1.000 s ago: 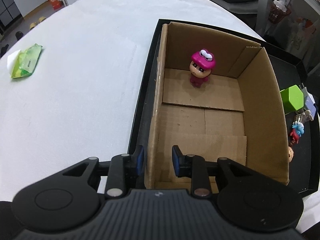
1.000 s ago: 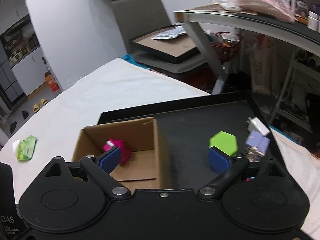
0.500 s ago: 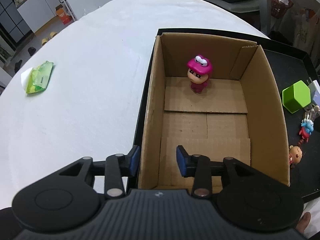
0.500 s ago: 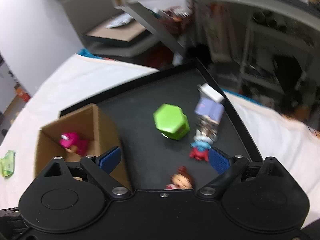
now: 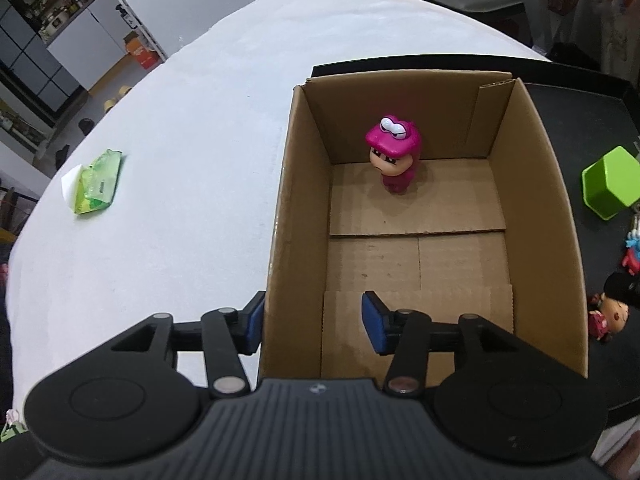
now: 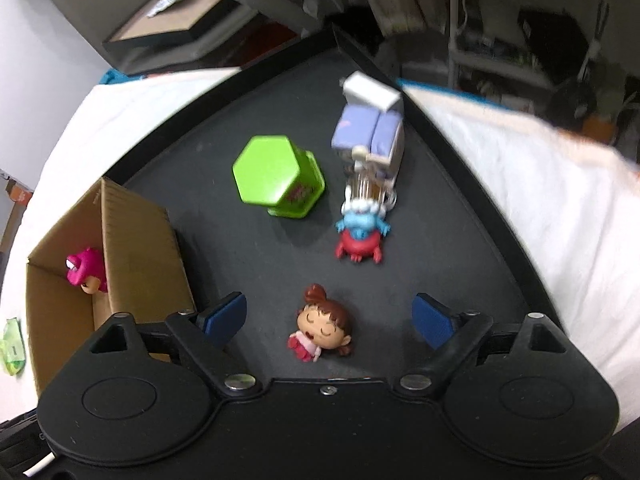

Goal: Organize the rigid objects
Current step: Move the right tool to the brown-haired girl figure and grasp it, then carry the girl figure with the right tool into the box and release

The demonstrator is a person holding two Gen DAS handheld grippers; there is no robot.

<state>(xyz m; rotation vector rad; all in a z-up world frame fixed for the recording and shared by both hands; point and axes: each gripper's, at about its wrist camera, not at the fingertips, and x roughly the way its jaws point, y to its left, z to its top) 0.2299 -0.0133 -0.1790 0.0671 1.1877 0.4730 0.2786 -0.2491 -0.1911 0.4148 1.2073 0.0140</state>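
Two grippers are in play, and both differ from a second ago. The left gripper (image 5: 313, 322) straddles the near left wall of the cardboard box (image 5: 280, 216); its jaws have just been opening, so the gap is visibly wider than before. The left pad sits against the outside of that wall and the right pad stands apart inside the box, so the wall is released rather than clamped. The pink-hooded figurine (image 5: 394, 154) stands upright near the far end of the box, as it did earlier.

The right gripper (image 6: 328, 316) now looks down on the black tray (image 6: 472, 184), where a second ago it faced out over the box and the room. Its jaws have just been closing a little yet remain wide apart, gripping nothing. The brown-haired doll (image 6: 322, 326) lies on its back on the tray between the fingers, touched by neither pad. Farther off stand the green hexagonal block (image 6: 276, 176), the red-and-blue figure (image 6: 360, 236) and a lilac-and-white toy (image 6: 370, 128) that touches the figure's top.

The right wrist view is motion-blurred, so the lilac toy's shape and the print on the green block are unreadable. The box wall there hides most of the pink figurine. In the left wrist view the frame edge cuts off the tray toys, and a dark shape covers the doll's head. A green packet (image 5: 96, 184) lies well apart on the white tablecloth (image 5: 180, 140).
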